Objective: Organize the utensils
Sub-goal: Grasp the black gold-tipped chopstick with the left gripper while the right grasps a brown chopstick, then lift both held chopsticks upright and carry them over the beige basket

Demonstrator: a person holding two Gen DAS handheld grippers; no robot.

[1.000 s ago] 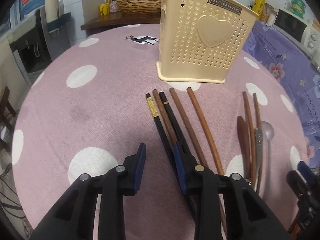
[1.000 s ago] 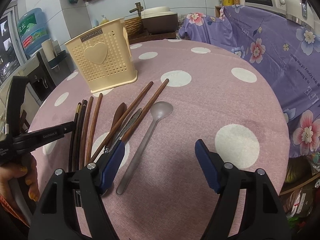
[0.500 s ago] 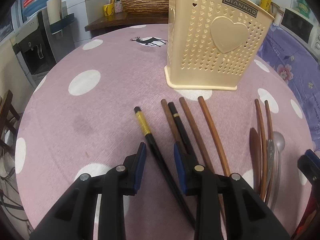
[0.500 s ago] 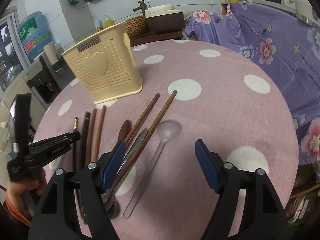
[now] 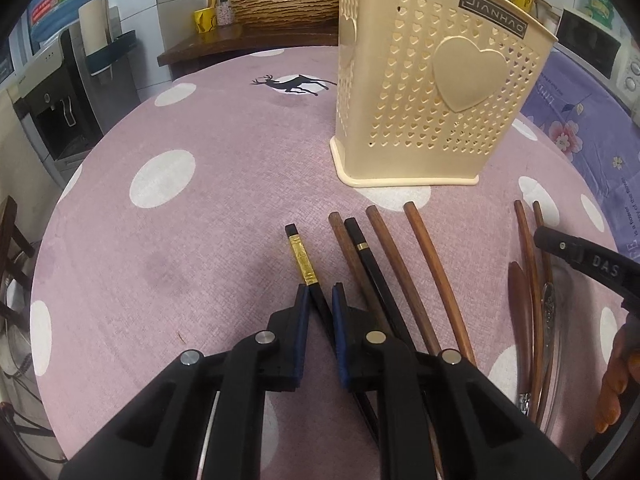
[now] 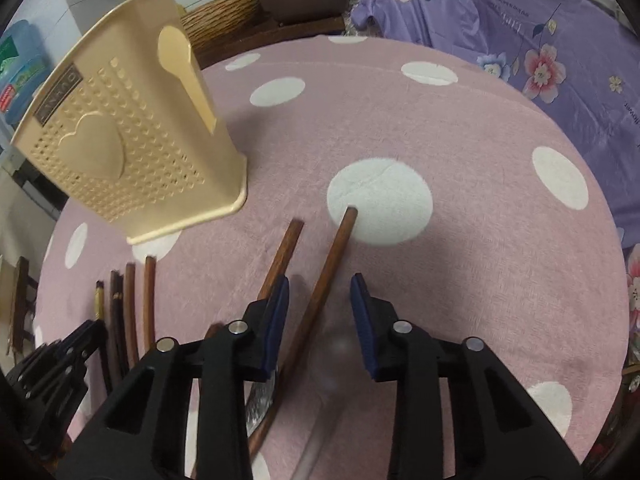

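Note:
A cream perforated utensil holder (image 5: 432, 92) (image 6: 132, 152) stands upright on the pink dotted table (image 5: 200, 240). In front of it lie several chopsticks. My left gripper (image 5: 319, 288) is closing around a black chopstick with a gold band (image 5: 302, 256); a thin gap still shows at the pads. A second black chopstick (image 5: 368, 256) and brown ones (image 5: 432, 264) lie to the right. My right gripper (image 6: 320, 278) is closing too, its pads either side of a brown chopstick (image 6: 340, 236) without touching it. Another brown chopstick (image 6: 286, 248) runs under its left finger.
A wooden spoon (image 5: 520, 312) and a metal handle (image 5: 548, 304) lie at the right, beside the right gripper's body (image 5: 580, 256) and a hand (image 5: 616, 380). A blurred translucent spoon (image 6: 340, 344) lies under the right gripper. Purple flowered cloth (image 6: 540, 40) borders the table's right side.
The left jaws narrowed around the gold-banded black chopstick, which now lies apart from the others. The right gripper moved forward toward the holder, over the brown chopstick, and its jaws narrowed a lot.

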